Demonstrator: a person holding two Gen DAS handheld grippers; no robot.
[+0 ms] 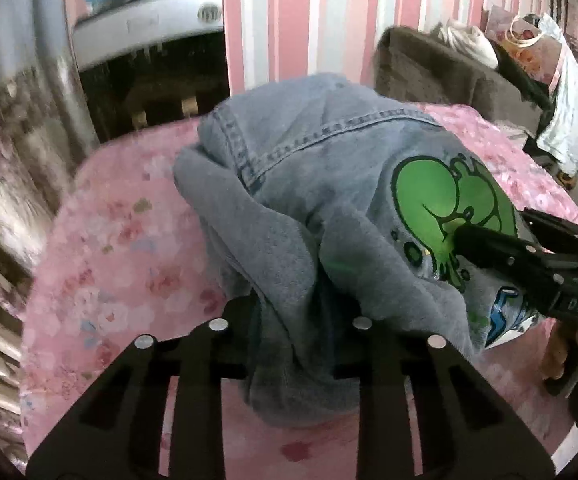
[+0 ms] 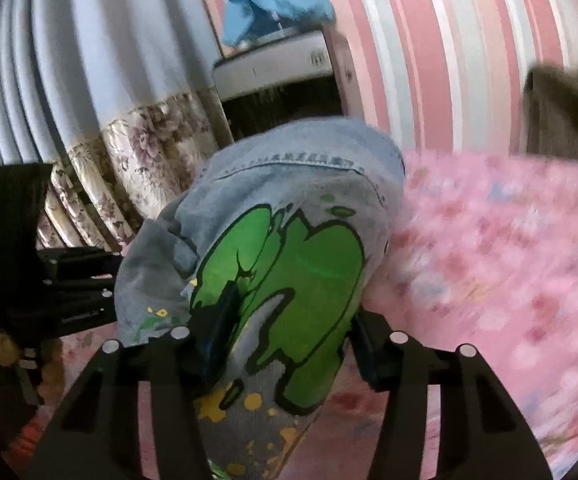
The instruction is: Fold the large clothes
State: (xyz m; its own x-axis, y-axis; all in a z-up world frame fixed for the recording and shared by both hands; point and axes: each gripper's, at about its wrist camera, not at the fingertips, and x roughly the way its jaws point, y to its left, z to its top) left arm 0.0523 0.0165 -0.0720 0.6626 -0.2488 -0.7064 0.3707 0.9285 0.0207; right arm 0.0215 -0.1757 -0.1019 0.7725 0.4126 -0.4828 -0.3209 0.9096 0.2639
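The denim jacket (image 1: 329, 168) is bunching mid-bed (image 1: 121, 240), both the left gripper (image 1: 293, 328) and right gripper (image 2: 285, 344) pinching its folds.

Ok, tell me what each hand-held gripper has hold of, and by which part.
Both grip the grey denim garment. The left hand-held gripper pinches a bunched plain fold at its near edge; the right hand-held gripper clamps the part bearing the green print.

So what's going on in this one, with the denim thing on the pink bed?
A person with a gripper in each hand is folding a denim jacket bunched on the pink floral bedspread. The left gripper has grey fabric at the jacket's near edge between its fingers. The right gripper straddles the part with the green graphic. The jacket is crumpled, not yet neatly folded.
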